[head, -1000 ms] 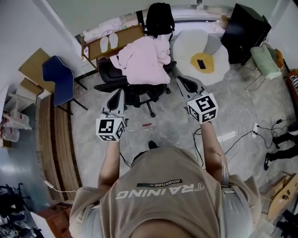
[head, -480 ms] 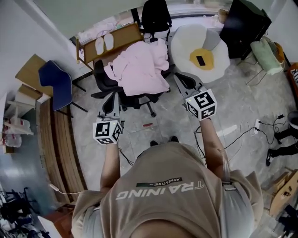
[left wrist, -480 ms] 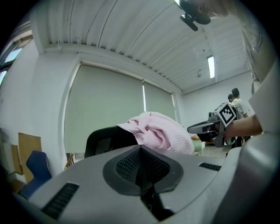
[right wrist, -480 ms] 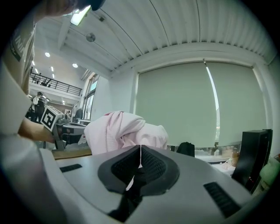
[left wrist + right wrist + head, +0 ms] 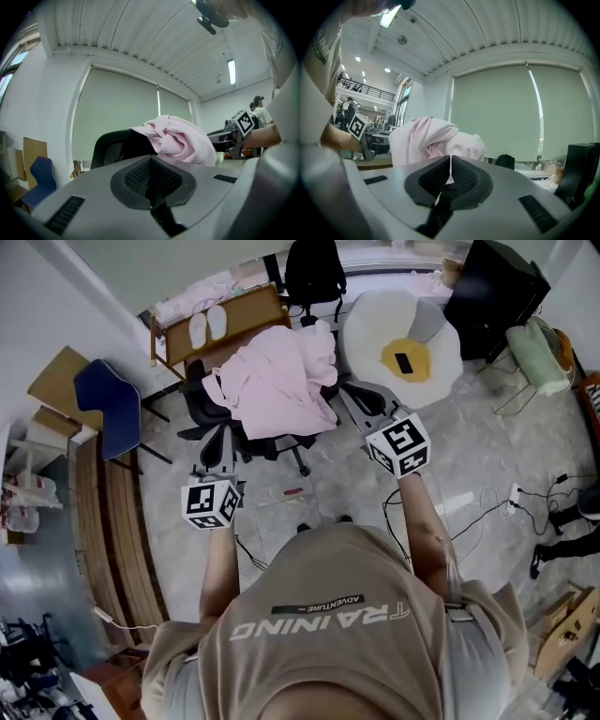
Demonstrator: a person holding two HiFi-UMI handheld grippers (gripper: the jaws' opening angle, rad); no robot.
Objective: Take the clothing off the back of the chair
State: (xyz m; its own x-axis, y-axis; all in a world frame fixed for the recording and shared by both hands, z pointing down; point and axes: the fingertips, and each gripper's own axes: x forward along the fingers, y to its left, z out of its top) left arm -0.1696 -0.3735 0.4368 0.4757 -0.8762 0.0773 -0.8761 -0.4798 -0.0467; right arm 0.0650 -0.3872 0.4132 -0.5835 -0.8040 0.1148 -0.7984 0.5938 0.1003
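A pink garment lies draped over the back and seat of a black office chair. My left gripper is short of the chair's left armrest and my right gripper is close to its right side; neither touches the cloth. In the left gripper view the pink garment hangs over the mesh chair back just beyond the left gripper, whose jaws are shut and hold nothing. The right gripper is also shut and empty, with the garment straight ahead.
A fried-egg-shaped cushion lies right of the chair, with a black cabinet beyond it. A blue chair stands left, and a wooden bench with slippers behind. Cables trail over the floor at right.
Both grippers have moved forward toward the chair, so the chair and garment sit nearer them. Both stayed shut.
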